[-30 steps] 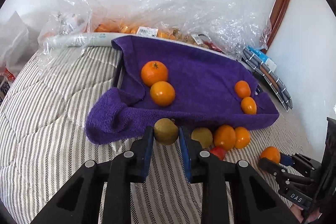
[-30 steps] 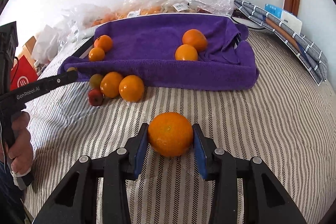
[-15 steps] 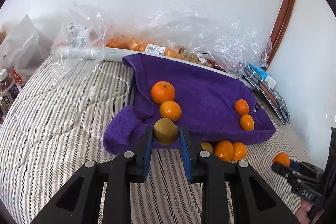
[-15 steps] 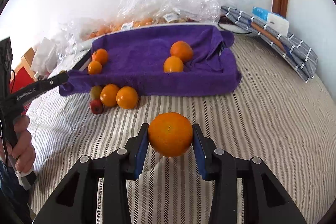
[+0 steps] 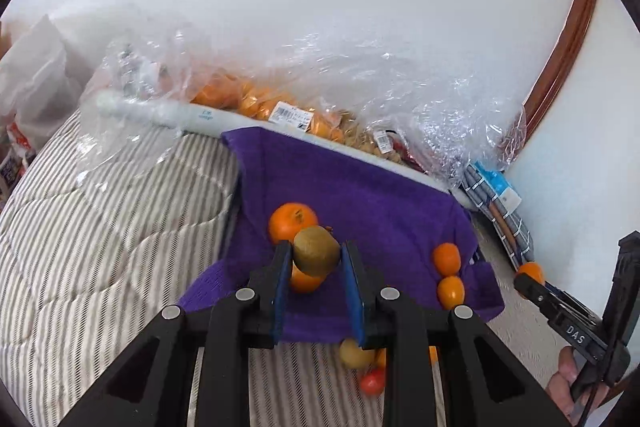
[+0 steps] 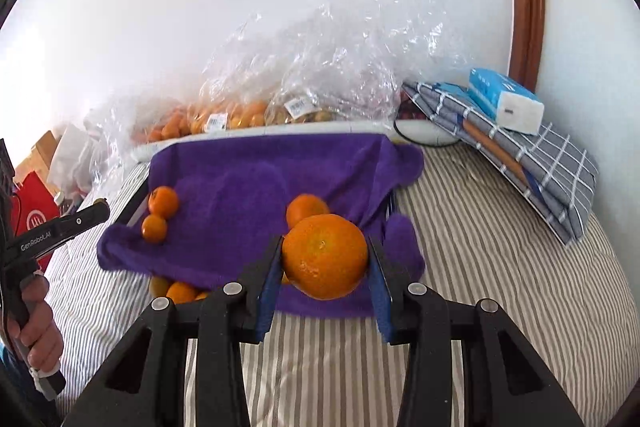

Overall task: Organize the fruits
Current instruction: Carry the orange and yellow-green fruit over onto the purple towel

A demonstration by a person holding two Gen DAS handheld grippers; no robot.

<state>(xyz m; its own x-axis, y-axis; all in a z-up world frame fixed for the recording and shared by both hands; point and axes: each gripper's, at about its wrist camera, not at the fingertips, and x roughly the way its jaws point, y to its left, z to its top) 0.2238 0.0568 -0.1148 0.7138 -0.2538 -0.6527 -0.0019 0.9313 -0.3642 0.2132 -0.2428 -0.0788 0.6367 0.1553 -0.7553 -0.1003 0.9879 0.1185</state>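
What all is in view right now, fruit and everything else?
kiwi: one, brown, in the left gripper
large orange: one, in the right gripper
oranges on towel: four, two pairs
loose fruit: several, orange, yellowish and red, on the bed below the towel edge
purple towel: one, over a tray
bagged fruit: clear bags by the wall
checked cloth: grey, folded, right
tissue pack: blue-white, on the cloth
striped bedding: beneath everything
left hand-held gripper: black, blue pads
right hand-held gripper: same

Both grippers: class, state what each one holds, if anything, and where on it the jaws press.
The left gripper holds a kiwi, jaws pressing its opposite sides. The right gripper holds an orange, likewise clamped across its sides.
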